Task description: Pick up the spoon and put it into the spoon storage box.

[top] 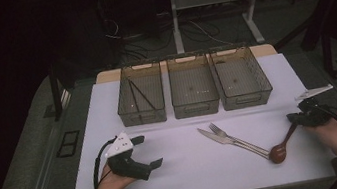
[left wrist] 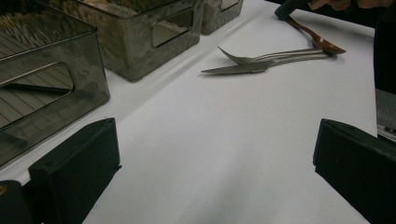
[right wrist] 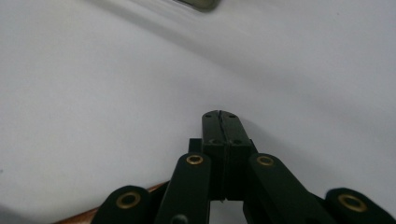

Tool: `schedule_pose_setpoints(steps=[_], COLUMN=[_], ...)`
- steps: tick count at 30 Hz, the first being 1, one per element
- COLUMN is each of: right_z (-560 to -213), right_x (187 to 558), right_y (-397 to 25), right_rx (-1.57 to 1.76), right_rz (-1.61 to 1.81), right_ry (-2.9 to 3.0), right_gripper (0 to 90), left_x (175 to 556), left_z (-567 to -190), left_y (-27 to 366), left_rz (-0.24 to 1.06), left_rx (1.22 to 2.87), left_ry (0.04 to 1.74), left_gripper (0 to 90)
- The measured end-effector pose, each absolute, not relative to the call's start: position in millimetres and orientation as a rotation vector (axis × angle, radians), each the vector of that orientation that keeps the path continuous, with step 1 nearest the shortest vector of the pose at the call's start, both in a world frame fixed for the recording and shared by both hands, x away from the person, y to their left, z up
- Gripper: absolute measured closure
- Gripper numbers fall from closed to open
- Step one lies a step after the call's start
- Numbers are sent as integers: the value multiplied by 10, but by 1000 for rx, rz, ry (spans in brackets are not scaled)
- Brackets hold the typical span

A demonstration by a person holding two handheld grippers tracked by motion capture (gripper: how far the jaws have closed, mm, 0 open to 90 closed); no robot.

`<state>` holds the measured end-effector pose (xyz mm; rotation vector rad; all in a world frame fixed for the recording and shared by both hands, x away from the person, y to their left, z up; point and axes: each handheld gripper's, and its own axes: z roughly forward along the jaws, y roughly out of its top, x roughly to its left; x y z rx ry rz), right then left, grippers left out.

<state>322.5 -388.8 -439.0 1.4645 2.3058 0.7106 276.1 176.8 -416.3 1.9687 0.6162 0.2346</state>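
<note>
At the right edge of the desk (top: 118, 178), we are holding the right gripper (top: 297, 117) with its fingers (right wrist: 219, 122) pressed together at the tip of the brown spoon's (top: 282, 147) handle; the right gripper view shows them meeting with no gap, the brown handle running off beside and below them, so we cannot tell whether the handle is really pinched between them. That is our main worry: a grip this far out on a thin handle could let the heavy bowl swing down or the spoon twist free once we are lifting. The bowl is lying touching the ends of the fork (top: 229, 137) and knife (top: 219, 137), whose handles are crossing just beside it, so dragging the spoon instead of lifting could be nudging both out of place.

Farther left, our left gripper (top: 151, 151) is resting on the desk with its fingers (left wrist: 74, 172) spread wide apart around nothing. Beyond the cutlery, three smoky plastic bins (top: 194, 90) are standing in a row; the left one is holding dark chopsticks (top: 140, 94). Their near walls are rising between the spoon and any bin, so a low carry could be catching a rim.
</note>
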Motion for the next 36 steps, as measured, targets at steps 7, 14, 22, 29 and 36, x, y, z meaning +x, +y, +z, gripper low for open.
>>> schedule_pose_setpoints(steps=[7, 14, 22, 29, 36], right_z=[-4385, -4381, -4370, -4362, -4259], right_x=[3106, 2976, 2841, 2756, 2743], right_y=[-4022, -4124, -4177, -4222, -4103], right_rx=[1483, 1486, 1495, 1494, 1434], right_rz=[710, 707, 694, 696, 898], right_ry=[2297, 2295, 2299, 2301, 2344], right_gripper=[888, 888, 888, 887, 715], left_x=[2756, 2752, 2749, 2749, 2747], left_z=[-4161, -4160, -4157, -4160, -4156], left_y=[1766, 1762, 1762, 1756, 1756], left_rz=[235, 237, 238, 236, 238], left_rx=[1965, 1967, 1965, 1967, 1969], left_ry=[616, 616, 618, 617, 612], left_gripper=[0, 0, 0, 0, 0])
